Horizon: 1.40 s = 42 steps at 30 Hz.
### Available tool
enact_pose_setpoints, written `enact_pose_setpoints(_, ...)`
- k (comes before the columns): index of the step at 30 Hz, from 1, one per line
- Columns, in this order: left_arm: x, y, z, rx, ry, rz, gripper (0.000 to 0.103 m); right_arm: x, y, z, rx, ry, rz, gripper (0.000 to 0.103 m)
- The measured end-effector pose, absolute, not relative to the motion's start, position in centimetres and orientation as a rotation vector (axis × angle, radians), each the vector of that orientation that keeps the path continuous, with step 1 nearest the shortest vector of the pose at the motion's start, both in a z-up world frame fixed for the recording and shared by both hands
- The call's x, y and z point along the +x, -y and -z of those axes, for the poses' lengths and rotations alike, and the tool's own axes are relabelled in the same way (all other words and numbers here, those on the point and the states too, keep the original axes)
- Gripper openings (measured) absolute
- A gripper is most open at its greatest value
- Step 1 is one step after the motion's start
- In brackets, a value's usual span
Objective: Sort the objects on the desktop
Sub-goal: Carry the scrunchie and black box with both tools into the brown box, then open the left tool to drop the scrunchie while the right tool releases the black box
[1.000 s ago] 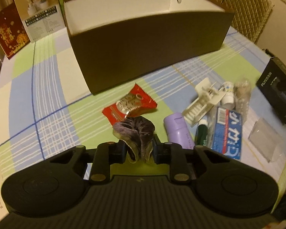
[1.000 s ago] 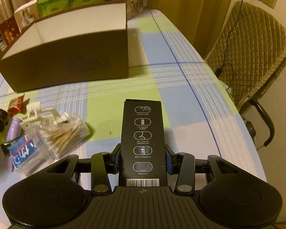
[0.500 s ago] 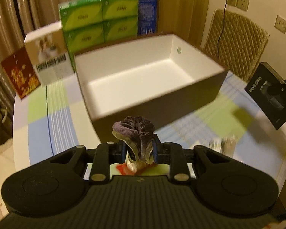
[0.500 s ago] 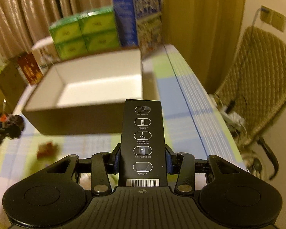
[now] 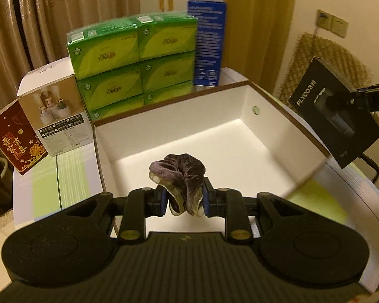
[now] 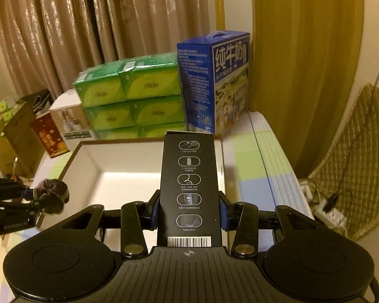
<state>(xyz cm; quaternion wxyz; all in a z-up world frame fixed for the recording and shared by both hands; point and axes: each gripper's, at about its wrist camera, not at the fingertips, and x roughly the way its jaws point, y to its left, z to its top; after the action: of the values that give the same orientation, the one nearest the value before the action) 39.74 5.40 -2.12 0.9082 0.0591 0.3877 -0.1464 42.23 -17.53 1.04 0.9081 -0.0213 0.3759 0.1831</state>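
My left gripper [image 5: 184, 199] is shut on a dark purple velvet scrunchie [image 5: 180, 174] and holds it above the near part of the open brown box with a white inside [image 5: 240, 151]. My right gripper [image 6: 189, 213] is shut on a long black FLYCO product box [image 6: 189, 176] and holds it over the box's near right rim [image 6: 75, 151]. The black box also shows at the right of the left wrist view [image 5: 336, 116]. The scrunchie and left gripper show at the left of the right wrist view [image 6: 51, 195]. The storage box looks empty.
Behind the storage box stand stacked green tissue packs [image 5: 134, 58], a blue milk carton box [image 6: 214, 80], a white humidifier box [image 5: 55, 116] and a red card box [image 5: 12, 139]. A quilted chair [image 6: 361, 156] stands to the right of the checked tablecloth [image 6: 260, 156].
Both grippers have lifted from the table's front and moved forward over the open box, each carrying its object. The small items on the table have dropped out of view.
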Motion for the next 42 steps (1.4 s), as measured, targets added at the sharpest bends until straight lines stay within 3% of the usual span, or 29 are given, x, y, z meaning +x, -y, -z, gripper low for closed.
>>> enact_pose_setpoints(11, 48.6, -5.8, 6.2, 0.124, -0.908, 0.225, 0.022, 51.3, 14.5, 4.5, -0.054, -0.89, -0.343, 0.041)
enact_pose_setpoints(25, 53.7, -6.4, 10.9, 0.152, -0.989, 0.17, 0.024, 55.4, 13.8, 7.2, -0.102, -0.912, -0.307, 0.041)
enact_pose_setpoints(42, 54.2, -4.5, 10.9, 0.202, -0.914, 0.195, 0.047, 55.8, 13.3, 8.5, -0.142, -0.903, -0.289, 0.041)
